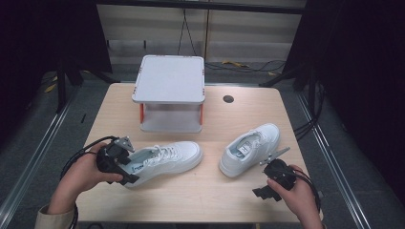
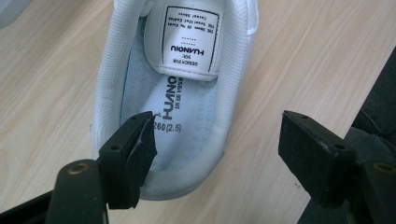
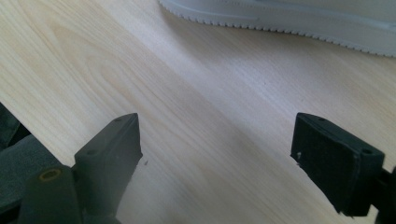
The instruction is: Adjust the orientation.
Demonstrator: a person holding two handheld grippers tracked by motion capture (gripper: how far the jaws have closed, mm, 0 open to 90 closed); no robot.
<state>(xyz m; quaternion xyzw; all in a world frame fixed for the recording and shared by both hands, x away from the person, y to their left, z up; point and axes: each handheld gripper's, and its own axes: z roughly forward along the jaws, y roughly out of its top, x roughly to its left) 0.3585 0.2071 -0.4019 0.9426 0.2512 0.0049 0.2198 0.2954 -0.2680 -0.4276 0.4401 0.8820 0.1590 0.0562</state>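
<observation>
Your left gripper (image 2: 217, 149), fingers apart, straddles the heel of the left shoe (image 1: 165, 160), lying in front of the stand (image 1: 169, 78). Light, soft-walled; pinch its heel collar. Your right gripper (image 3: 217, 163) hovers with fingers apart.

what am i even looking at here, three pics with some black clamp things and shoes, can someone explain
A person sits at a wooden table holding a hand-operated two-jaw gripper in each hand. The high view looks down from above. The other two pictures come from cameras riding on the grippers, looking along their black jaws.

Two white sneakers lie on the table, with a white two-level stand behind them. The left gripper is open at the heel of the left sneaker, one jaw over its heel opening. The right gripper is open over bare wood beside the right sneaker. Neither holds anything.
</observation>
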